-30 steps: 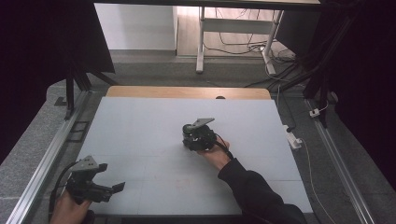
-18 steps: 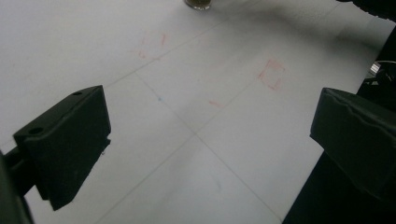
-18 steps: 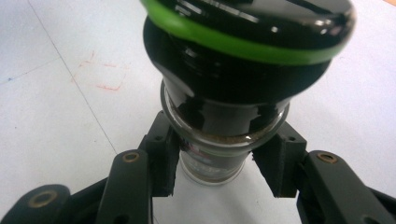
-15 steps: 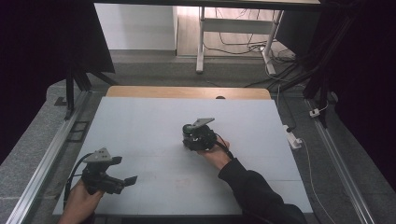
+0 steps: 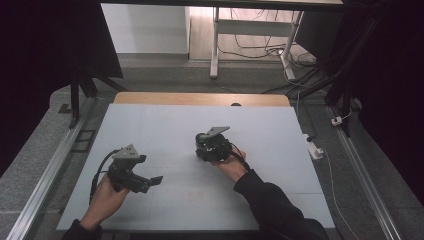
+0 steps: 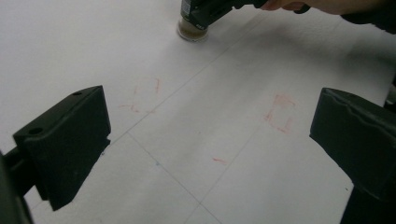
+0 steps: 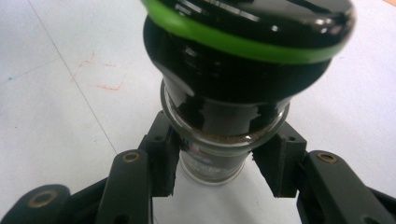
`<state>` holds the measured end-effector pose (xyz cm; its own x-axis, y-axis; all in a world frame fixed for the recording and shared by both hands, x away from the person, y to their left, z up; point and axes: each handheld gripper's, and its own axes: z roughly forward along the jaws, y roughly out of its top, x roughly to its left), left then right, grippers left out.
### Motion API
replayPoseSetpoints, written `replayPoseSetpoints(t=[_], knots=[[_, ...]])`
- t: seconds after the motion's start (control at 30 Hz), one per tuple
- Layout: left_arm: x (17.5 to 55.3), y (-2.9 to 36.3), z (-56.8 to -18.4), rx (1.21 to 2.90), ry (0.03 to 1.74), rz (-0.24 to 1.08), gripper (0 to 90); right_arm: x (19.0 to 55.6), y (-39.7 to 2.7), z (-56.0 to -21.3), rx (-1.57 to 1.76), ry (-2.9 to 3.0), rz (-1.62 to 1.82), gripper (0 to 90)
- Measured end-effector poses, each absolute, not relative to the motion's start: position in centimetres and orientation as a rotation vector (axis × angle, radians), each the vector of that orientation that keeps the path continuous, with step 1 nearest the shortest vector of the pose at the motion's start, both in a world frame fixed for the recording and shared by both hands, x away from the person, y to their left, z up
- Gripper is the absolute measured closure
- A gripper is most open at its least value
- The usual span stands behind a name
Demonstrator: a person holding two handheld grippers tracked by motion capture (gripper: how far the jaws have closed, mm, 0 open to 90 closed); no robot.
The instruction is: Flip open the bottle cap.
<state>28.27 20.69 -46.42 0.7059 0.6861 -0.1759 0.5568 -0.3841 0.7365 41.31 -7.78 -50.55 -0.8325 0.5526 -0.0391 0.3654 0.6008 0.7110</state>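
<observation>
A small glass jar (image 7: 219, 163) with a black top and a green ring (image 7: 243, 44) stands upright on the white table mat. My right gripper (image 7: 217, 165) is shut on its glass body, one pad on each side. From above, this gripper (image 5: 207, 149) sits near the middle of the mat with the jar (image 5: 201, 141) at its far-left end. My left gripper (image 5: 155, 180) hovers low over the front left of the mat, open with nothing between its jaws, which point right. In the left gripper view the wide-apart jaws frame bare mat, and the jar (image 6: 191, 30) stands far ahead.
The white mat (image 5: 160, 125) carries thin grid lines and faint red marks (image 6: 280, 112). A wooden strip (image 5: 200, 98) borders its far edge. Metal rails (image 5: 47, 172) run along the left and right sides. A white power block (image 5: 315, 149) lies right of the mat.
My left gripper has come in from the front left corner, moving right and a little farther onto the mat. The right gripper and the jar have stayed in place.
</observation>
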Motion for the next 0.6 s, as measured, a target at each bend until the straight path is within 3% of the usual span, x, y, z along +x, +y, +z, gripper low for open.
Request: replayPoseSetpoints(t=[0.6], knots=[[33.1,16.9,-46.0,2.102,0.852,0.239,0.1,41.3,-7.8,-50.6,0.748,2.575,1.060,52.2]])
